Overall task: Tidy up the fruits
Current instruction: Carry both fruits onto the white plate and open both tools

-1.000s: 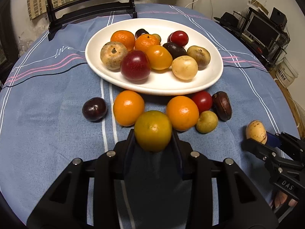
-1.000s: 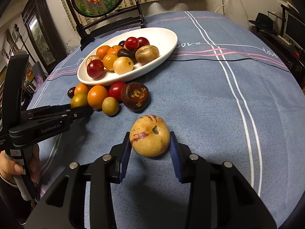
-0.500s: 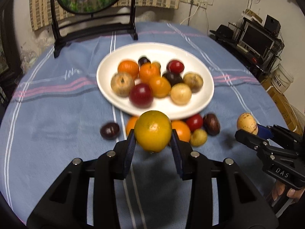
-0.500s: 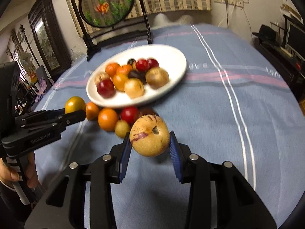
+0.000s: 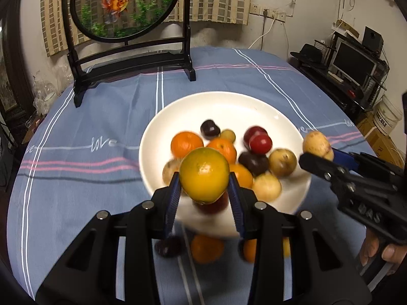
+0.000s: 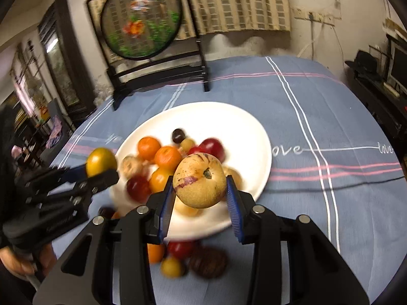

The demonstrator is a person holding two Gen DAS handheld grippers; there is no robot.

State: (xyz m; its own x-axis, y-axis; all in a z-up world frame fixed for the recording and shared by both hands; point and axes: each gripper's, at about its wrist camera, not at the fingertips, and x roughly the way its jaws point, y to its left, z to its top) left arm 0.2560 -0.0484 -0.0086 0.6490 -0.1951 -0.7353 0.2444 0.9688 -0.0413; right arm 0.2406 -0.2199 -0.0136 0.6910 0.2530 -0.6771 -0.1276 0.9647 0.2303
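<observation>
Fruit goes onto the wide white oval ceramic plate [image 5: 162,127] in this step, and both carriers are loaded: the left hand-held gripper [image 5: 204,200] is clamped on a round yellow-green citrus fruit [image 5: 204,174], the right hand-held gripper [image 6: 201,197] on a pale tan round fruit with purple streaks [image 6: 199,180]. Both fruits hang above the plate's near rim, over the heap of oranges, red plums and dark fruits already lying in it. Judging by the free white surface, the far half of the plate is the better target; a release over the heap would likely send the fruit rolling off toward the loose pieces on the blue striped cloth of the desk [image 5: 89,178] just in front of the plate. Best lower each fruit until it almost touches the plate, one side at a time so the two tools, close together here, do not knock, then part the fingers slowly
</observation>
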